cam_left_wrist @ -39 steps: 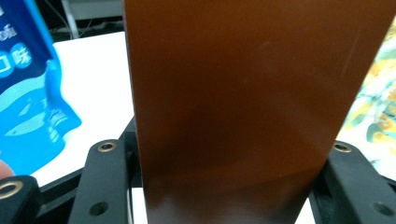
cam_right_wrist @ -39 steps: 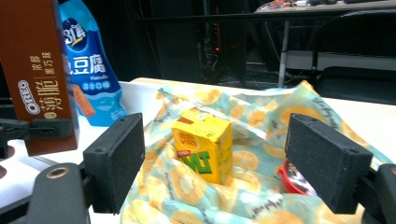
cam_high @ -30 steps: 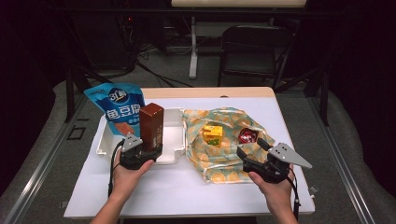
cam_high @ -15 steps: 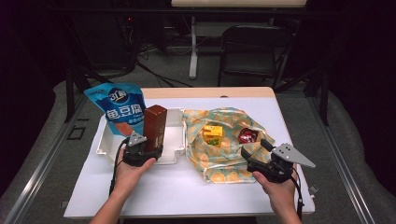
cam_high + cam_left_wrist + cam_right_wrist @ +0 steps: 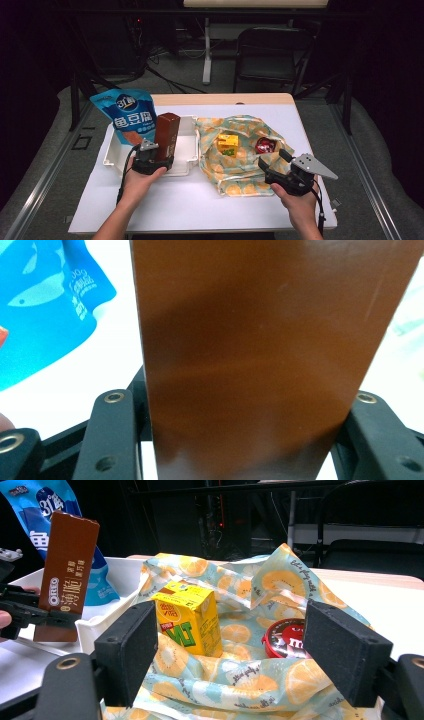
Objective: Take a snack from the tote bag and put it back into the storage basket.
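Clamped between the jaws of the left gripper (image 5: 156,159), a tall brown box (image 5: 166,134) is held upright in the left centre of the high view, its lower end pinched and its top rising above the claw. Seen from the left gripper view, the brown box (image 5: 270,355) stands in the middle of the frame, with a black jaw pressed against each of its sides near the bottom. Just behind it, a white tray (image 5: 187,150) is seen, and a blue snack bag (image 5: 127,114) stands at the tray's upper left. The right gripper (image 5: 272,165) is held at the lower right of the high view with its jaws spread and nothing between them, at the edge of an orange-patterned cloth (image 5: 240,175). On that cloth a yellow drink carton (image 5: 190,617) and a red round tin (image 5: 285,639) are seen beyond the open jaws.
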Demonstrator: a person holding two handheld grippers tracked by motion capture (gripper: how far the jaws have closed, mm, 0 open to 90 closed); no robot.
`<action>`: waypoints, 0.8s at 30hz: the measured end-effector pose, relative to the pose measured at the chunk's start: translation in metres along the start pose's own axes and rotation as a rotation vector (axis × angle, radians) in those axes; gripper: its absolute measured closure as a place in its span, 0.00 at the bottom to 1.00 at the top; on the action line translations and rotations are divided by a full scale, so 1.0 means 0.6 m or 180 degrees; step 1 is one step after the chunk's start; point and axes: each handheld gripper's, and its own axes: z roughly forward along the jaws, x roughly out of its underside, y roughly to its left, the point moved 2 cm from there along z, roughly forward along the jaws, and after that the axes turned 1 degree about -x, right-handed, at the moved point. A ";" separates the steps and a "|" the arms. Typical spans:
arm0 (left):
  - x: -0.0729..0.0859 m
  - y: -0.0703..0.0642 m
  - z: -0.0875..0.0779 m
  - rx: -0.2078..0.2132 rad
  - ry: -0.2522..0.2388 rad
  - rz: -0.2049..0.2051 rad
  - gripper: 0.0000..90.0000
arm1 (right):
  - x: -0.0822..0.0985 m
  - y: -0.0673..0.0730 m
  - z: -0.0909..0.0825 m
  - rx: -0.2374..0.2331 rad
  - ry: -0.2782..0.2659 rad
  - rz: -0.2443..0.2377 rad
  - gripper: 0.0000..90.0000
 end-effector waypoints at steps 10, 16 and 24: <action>0.001 0.001 0.012 0.0032 0.0179 -0.0012 0.49 | 0.000 -0.001 0.000 0.0001 -0.0002 0.0009 0.24; -0.002 0.002 0.017 0.0032 0.0240 -0.0062 0.48 | 0.001 -0.001 0.000 0.0017 0.0018 0.0023 0.24; -0.009 0.003 0.022 0.0028 0.0316 -0.0062 0.49 | 0.001 -0.001 0.001 0.0007 0.0012 0.0021 0.24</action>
